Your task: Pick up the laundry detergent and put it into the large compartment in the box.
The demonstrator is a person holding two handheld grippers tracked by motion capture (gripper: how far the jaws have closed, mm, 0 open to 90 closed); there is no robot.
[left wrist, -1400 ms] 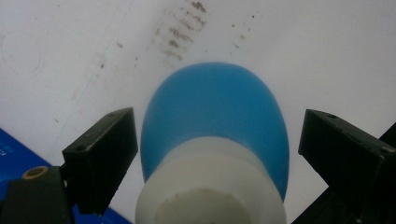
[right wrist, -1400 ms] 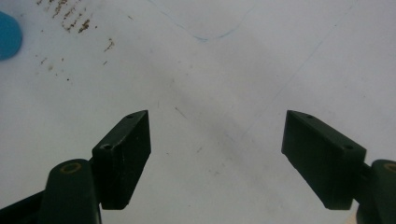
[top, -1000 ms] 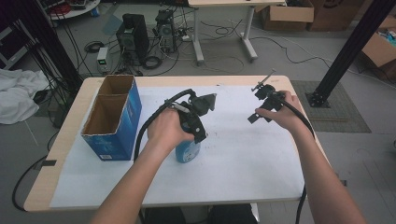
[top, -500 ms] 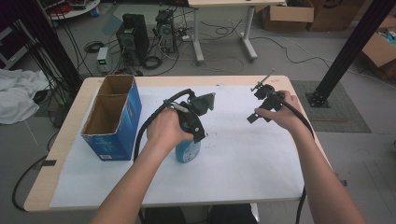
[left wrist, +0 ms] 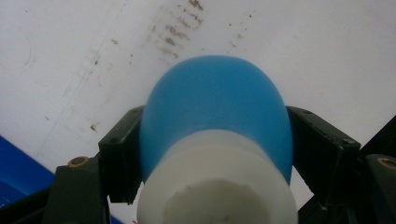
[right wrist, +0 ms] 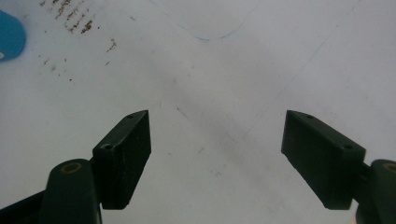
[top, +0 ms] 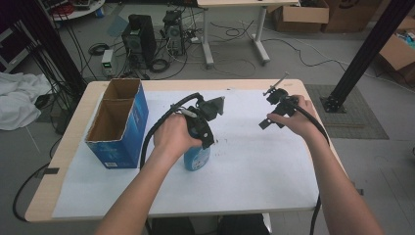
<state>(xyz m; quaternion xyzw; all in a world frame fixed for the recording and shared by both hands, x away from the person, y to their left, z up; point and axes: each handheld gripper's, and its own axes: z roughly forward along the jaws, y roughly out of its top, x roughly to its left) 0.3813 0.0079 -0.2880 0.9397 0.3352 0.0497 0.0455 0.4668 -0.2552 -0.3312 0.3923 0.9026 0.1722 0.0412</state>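
Left fingers (left wrist: 205, 154), just closing, clamp blue bottle (left wrist: 215, 107); right fingers (right wrist: 215, 158) gape empty.

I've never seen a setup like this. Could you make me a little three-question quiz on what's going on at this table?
1. What sits between the left gripper's jaws?
2. True or false: the right gripper holds something.
3. The cardboard box stands: A) on the left gripper's side, B) on the right gripper's side.

Key:
1. A blue bottle with a white neck; the jaws have just been closing and press its sides.
2. False; its jaws are open over the white table cover.
3. A.
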